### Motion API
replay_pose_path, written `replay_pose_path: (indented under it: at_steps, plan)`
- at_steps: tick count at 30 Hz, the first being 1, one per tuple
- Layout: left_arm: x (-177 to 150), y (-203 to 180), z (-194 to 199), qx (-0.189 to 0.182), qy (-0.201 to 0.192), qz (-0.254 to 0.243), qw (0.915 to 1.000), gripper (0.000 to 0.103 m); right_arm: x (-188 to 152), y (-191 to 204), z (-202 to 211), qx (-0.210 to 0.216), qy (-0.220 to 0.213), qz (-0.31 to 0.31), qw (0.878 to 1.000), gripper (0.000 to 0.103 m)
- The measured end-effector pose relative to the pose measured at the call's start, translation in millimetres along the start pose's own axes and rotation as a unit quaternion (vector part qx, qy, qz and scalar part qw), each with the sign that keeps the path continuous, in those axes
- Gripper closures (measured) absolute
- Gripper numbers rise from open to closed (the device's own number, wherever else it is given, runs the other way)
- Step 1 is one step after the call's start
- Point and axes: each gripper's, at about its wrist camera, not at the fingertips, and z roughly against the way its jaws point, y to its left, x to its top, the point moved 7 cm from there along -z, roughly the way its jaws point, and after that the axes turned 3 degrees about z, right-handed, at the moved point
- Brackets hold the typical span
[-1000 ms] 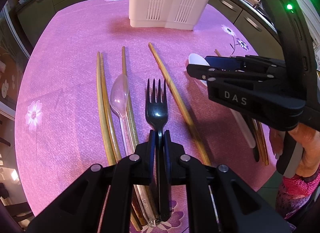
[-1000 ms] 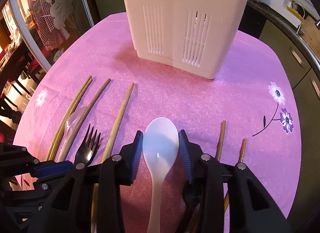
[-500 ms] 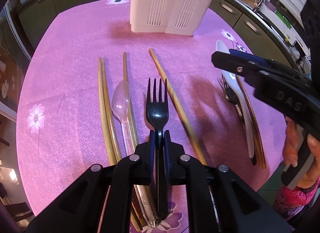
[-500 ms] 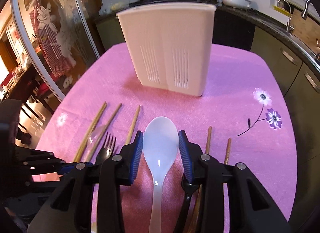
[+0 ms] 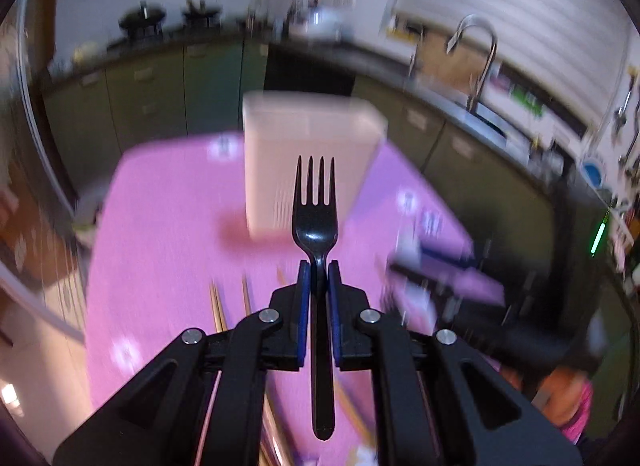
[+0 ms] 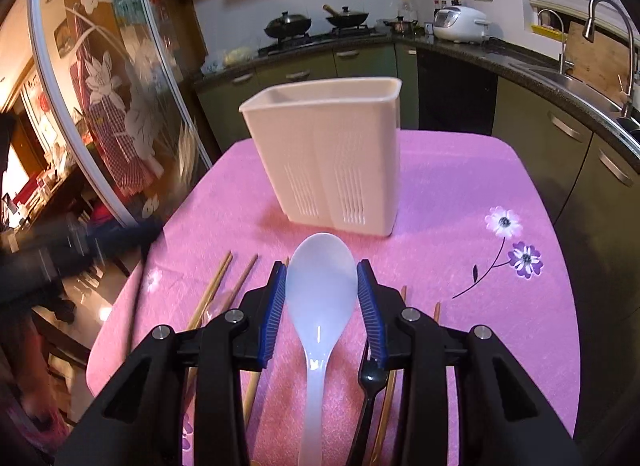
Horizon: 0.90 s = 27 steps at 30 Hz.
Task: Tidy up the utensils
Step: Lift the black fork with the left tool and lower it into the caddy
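Observation:
My left gripper (image 5: 316, 278) is shut on a black plastic fork (image 5: 315, 221), held in the air with tines pointing at the white utensil holder (image 5: 310, 161); this view is motion-blurred. My right gripper (image 6: 321, 282) is shut on a white plastic spoon (image 6: 320, 286), its bowl between the blue pads, lifted above the pink tablecloth (image 6: 460, 225). The white slotted utensil holder (image 6: 328, 157) stands upright at the table's far middle. Wooden chopsticks (image 6: 216, 286) lie on the cloth below. The right gripper shows blurred in the left wrist view (image 5: 436, 266).
Another black fork (image 6: 370, 382) and more chopsticks (image 6: 390, 390) lie under the right gripper. Chopsticks (image 5: 218, 306) lie left of the left gripper. Kitchen counters, a stove and a sink with faucet (image 6: 600, 29) ring the table. A glass door (image 6: 100, 105) is at the left.
My left gripper has lifted the black fork off the table and tilted up toward the holder. My right gripper has risen further with the spoon.

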Motion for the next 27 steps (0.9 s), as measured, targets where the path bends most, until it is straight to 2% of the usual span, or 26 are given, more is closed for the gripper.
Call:
replay_pose_path:
  at_steps: [5, 9, 12, 17, 24, 27]
  plan:
    - [70.0, -11.8, 23.6, -0.003, -0.107, -0.010, 0.9942, 0.094, 5.2, -4.0, 5.5, 0.004, -0.011, -0.008, 1.000, 0.066]
    - [117.9, -18.4, 22.7, 0.003, -0.195, -0.021, 0.9805, 0.094, 10.4, -6.0, 9.3, 0.007, -0.022, -0.011, 1.000, 0.066]
    - [138.0, -18.5, 6.0, 0.012, -0.231, -0.021, 0.9728, 0.094, 15.7, -7.9, 12.8, 0.008, -0.030, -0.013, 0.999, 0.066]
    - [153.5, -6.0, -32.5, 0.048, -0.258, -0.021, 0.9647, 0.094, 25.5, -14.4, 17.9, 0.009, -0.042, -0.018, 0.999, 0.066]
    - [144.7, 7.1, -72.9, 0.075, -0.248, -0.036, 0.9651, 0.094, 36.4, -22.4, 20.1, 0.004, -0.052, -0.023, 0.998, 0.066]
    - [137.5, 12.2, -87.8, 0.080, -0.234, -0.041, 0.9681, 0.094, 41.9, -24.5, 19.4, 0.000, -0.056, -0.022, 0.998, 0.066]
